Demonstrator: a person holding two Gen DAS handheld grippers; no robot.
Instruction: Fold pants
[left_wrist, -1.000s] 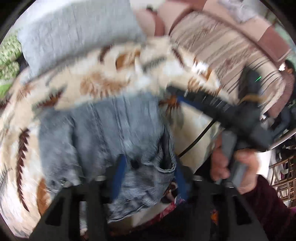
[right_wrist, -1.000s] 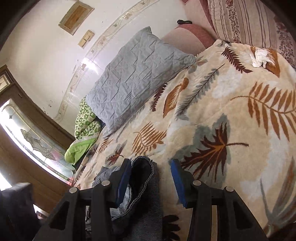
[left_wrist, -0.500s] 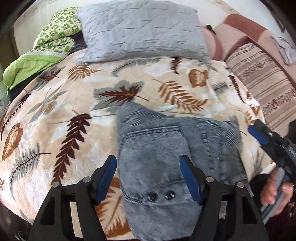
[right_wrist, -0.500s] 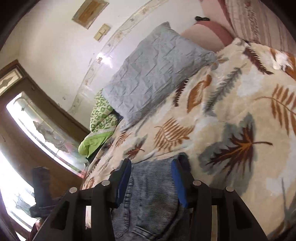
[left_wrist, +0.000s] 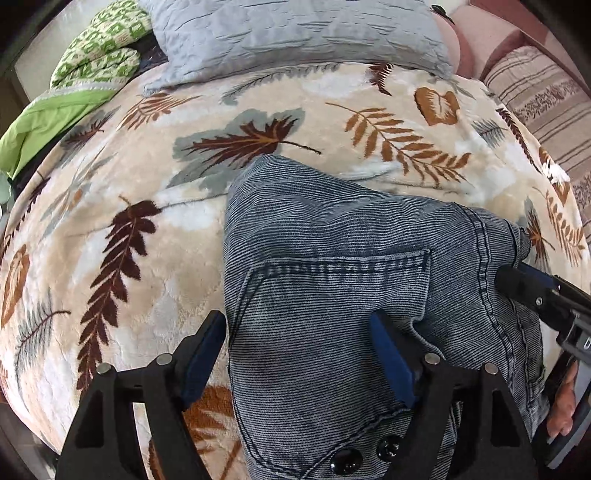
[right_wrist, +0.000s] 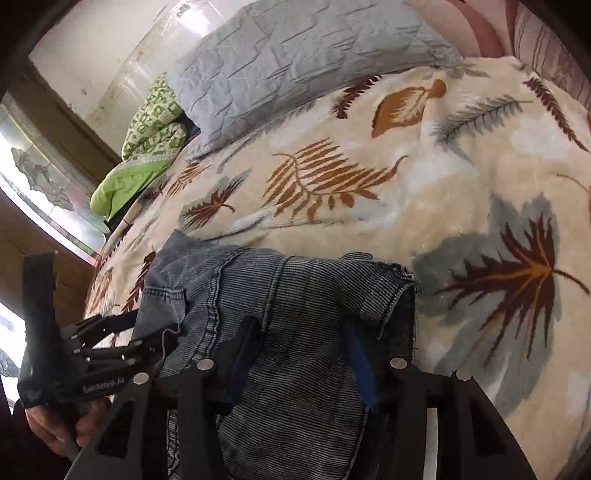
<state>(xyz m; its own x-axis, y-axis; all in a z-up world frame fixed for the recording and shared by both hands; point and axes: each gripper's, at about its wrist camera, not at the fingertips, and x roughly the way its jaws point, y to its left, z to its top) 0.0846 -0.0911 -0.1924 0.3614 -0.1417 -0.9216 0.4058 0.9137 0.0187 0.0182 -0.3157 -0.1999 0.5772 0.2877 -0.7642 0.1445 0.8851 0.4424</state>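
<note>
Left wrist: one pants (left_wrist: 332, 295), two buttons (left_wrist: 364, 456); left tool (left_wrist: 295, 354), right tool (right_wrist: 299, 354) spreading, straddling denim.

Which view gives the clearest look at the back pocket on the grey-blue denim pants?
The left wrist view: the back pocket of the grey-blue denim pants faces the camera, stitching sharp. The right wrist view shows only a bunched pocket corner.
</note>
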